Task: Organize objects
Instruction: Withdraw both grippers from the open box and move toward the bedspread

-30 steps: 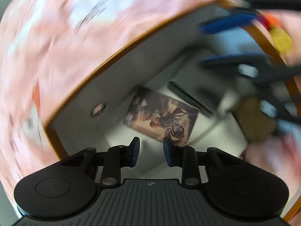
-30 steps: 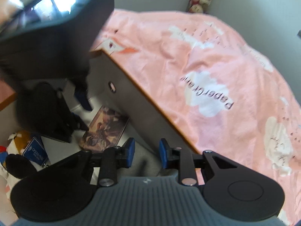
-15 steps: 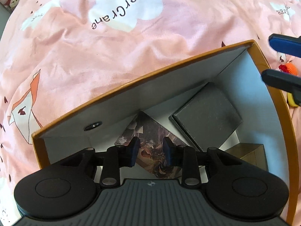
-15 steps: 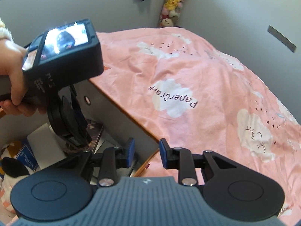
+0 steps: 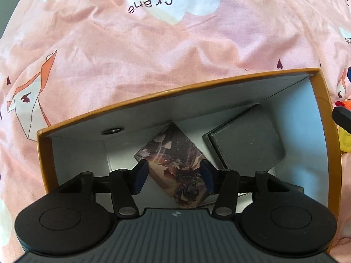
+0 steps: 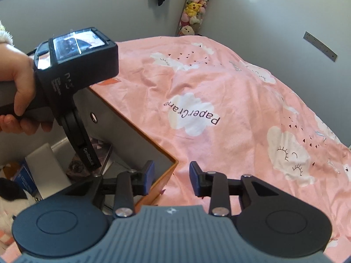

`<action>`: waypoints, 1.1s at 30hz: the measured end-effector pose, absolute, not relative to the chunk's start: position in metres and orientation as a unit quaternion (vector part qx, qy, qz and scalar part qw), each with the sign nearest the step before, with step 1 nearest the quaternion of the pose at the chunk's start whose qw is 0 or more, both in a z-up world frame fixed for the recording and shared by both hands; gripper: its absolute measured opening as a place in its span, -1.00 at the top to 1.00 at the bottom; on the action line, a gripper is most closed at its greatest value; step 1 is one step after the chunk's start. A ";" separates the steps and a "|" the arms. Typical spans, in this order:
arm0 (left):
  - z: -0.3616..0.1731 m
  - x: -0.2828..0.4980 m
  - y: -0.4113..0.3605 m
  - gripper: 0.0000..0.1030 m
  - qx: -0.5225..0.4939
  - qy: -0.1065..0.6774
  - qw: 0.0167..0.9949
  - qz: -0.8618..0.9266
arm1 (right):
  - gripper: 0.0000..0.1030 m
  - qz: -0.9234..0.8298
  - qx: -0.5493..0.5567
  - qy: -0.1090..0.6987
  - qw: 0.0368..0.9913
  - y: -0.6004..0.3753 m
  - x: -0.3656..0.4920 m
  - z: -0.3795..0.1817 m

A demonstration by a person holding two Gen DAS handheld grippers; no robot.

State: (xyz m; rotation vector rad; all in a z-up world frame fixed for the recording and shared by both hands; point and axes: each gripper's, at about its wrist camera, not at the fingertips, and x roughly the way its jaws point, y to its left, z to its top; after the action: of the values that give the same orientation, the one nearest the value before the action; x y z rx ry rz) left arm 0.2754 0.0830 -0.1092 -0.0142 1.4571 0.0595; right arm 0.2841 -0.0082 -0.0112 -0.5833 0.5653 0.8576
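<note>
So the illustrated card box (image 5: 175, 164) lies flat on the floor of the orange-rimmed box (image 5: 324, 118); looks light, stiff and glossy, probably best pinched across its long edges. Left gripper (image 5: 173, 176) hangs spread above it, right gripper (image 6: 171, 176) also open over the pink bedspread (image 6: 230, 114).

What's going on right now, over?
Left gripper open over picture card in orange box. Right gripper open at box corner. Nothing blocking.

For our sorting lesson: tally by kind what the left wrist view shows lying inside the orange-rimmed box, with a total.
Picture card: 1
Dark grey box: 1
Tan box, mostly hidden: 1
Total: 3
</note>
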 end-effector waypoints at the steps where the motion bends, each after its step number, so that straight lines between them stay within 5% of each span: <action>1: -0.109 0.275 0.083 -0.15 -0.013 0.665 0.746 0.020 | 0.29 0.400 -0.276 0.271 0.830 -0.009 0.285 -0.012; 5: -0.108 0.273 0.079 0.25 -0.043 0.651 0.757 -0.031 | 0.26 0.385 -0.263 0.294 0.834 -0.017 0.292 -0.013; 13: -0.101 0.278 0.080 0.24 0.010 0.651 0.754 0.081 | 0.23 0.374 -0.233 0.303 0.845 -0.033 0.293 -0.007; 20: -0.098 0.302 0.094 0.65 0.162 0.652 0.734 0.105 | 0.23 0.376 -0.196 0.311 0.851 -0.048 0.287 -0.011; 29: -0.105 0.293 0.112 1.00 0.154 0.630 0.761 0.024 | 0.23 0.371 -0.198 0.321 0.849 -0.064 0.287 -0.021; 33: -0.102 0.290 0.109 1.00 0.168 0.623 0.764 0.009 | 0.23 0.369 -0.195 0.328 0.848 -0.068 0.288 -0.028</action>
State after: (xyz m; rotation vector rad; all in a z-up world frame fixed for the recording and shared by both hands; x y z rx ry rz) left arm 0.2900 0.1094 -0.1024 0.3662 1.3549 0.0187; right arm 0.2879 -0.0676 -0.0279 -0.4118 0.6905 0.7784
